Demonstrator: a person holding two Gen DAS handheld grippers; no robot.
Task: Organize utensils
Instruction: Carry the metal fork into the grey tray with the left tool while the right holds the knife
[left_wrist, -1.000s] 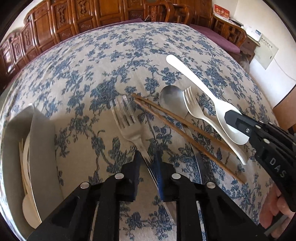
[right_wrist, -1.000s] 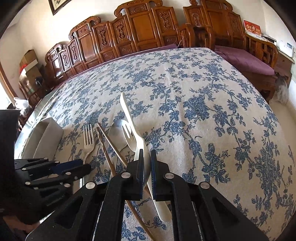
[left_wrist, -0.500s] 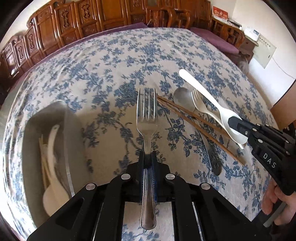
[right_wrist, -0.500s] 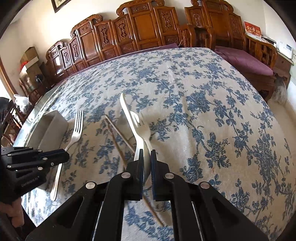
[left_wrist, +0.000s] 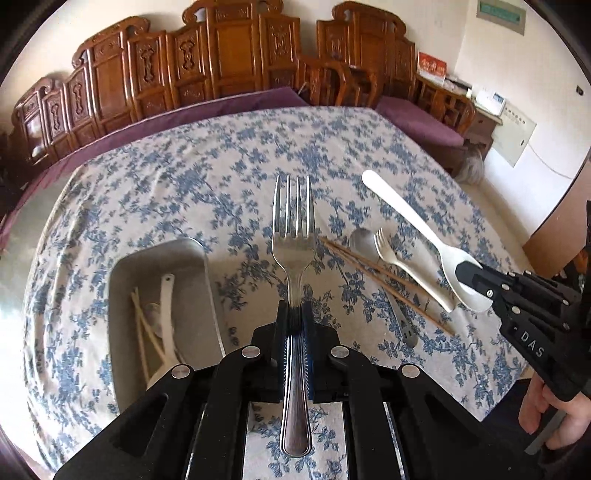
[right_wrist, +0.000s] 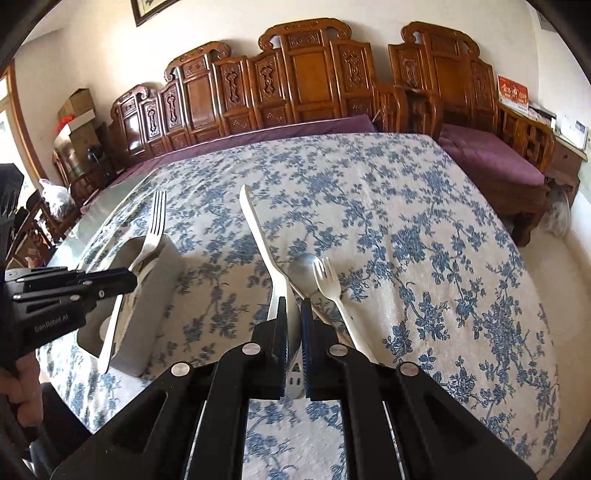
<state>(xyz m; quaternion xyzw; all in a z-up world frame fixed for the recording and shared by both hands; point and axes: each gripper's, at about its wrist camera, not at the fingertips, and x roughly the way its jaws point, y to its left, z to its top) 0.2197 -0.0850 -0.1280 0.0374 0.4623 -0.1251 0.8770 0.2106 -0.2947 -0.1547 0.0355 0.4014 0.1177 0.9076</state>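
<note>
We hold a shiny steel fork (left_wrist: 293, 236) in our left gripper (left_wrist: 294, 317), jaws clamped on its handle, above the bench just right of the grey metal tray (left_wrist: 122, 280). Our right gripper (right_wrist: 293, 314), jaws clamped, holds a white plastic spoon (right_wrist: 258, 229) further right.

Left tongs (left_wrist: 294, 321) clamp steel fork (left_wrist: 293, 236) beside tray (left_wrist: 122, 325)

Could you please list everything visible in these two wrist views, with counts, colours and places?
Metal fork: one, silver, held above the cloth.
White spoon: one, gripped at its bowl.
Small fork: one, pale, on the cloth.
Metal spoon: one, silver, beneath it.
Chopsticks: two, brown, alongside.
Tray: one, grey, holding white utensils.
Tablecloth: blue floral.
Carved chairs: brown, behind.
Left gripper, right gripper: black, shut.
</note>
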